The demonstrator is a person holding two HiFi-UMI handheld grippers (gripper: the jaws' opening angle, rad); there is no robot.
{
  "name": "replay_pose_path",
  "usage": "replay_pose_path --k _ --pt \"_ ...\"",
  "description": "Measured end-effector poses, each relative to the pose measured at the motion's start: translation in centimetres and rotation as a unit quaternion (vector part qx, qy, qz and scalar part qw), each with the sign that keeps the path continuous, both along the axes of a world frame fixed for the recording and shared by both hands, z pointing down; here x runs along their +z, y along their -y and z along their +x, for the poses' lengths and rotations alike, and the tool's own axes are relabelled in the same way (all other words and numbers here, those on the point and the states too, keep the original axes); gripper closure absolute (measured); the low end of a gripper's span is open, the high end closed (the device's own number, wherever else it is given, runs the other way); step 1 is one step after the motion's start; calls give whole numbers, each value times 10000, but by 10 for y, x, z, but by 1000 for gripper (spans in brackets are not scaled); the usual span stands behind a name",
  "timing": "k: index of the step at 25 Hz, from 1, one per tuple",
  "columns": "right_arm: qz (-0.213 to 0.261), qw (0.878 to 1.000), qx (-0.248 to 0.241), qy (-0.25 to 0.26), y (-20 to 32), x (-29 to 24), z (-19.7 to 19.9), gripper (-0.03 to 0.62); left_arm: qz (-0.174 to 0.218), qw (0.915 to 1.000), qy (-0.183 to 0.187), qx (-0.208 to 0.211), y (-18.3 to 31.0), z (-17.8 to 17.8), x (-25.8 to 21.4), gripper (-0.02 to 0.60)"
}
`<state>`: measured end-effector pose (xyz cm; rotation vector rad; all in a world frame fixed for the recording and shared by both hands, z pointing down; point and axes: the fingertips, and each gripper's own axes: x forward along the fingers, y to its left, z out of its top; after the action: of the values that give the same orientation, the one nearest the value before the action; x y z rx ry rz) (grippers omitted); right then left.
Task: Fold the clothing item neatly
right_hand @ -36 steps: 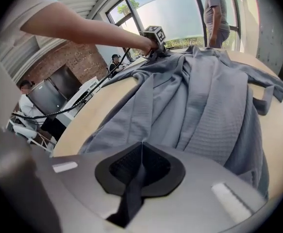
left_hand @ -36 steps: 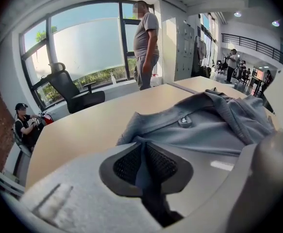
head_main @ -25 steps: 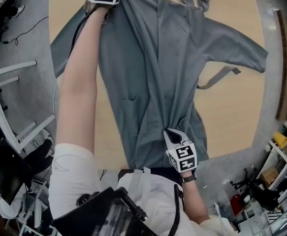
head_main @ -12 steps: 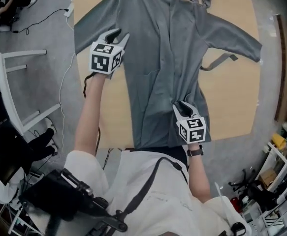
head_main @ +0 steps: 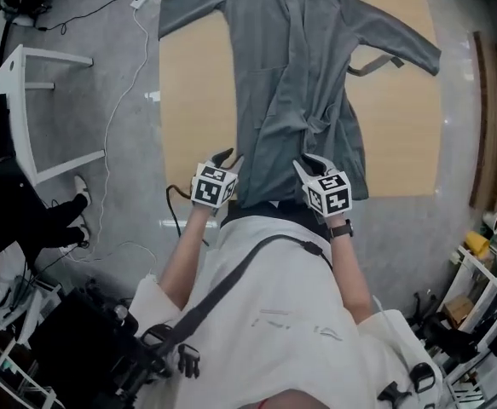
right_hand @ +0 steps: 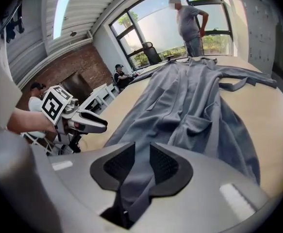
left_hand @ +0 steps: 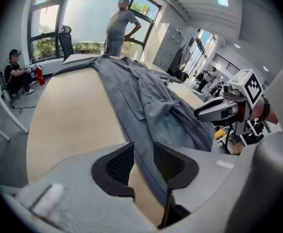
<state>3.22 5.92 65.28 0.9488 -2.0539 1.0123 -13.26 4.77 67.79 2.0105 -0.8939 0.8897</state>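
Smooth pale wood formed the tabletop (head_main: pixel 188 100). At its near edge the left gripper (head_main: pixel 228 158) had just been opening, jaws apart with the thin hem of the grey robe (head_main: pixel 291 75) loose between them. The right gripper (head_main: pixel 308 162), just closing a little, loosely straddled a bunched fold. Beyond, the soft cloth lay lengthwise, sleeves spread.
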Motion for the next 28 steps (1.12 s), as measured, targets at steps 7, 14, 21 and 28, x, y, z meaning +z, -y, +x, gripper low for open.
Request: replay_pose_path --k 7,14,21,28 --pt "296 9854 -1636 -354 -83 24 -26 493 401 9985 375 -49 -74 15 -5 448" --pt "960 9848 -1402 -368 -99 18 -15 493 668 9906 1184 113 -139 27 4 446" --pt "946 9683 -2096 -974 -111 46 -31 485 599 9795 1892 342 -170 10 28 430" --pt "834 9680 -1868 -1455 -97 72 -27 562 988 9718 2136 167 -152 8 50 525"
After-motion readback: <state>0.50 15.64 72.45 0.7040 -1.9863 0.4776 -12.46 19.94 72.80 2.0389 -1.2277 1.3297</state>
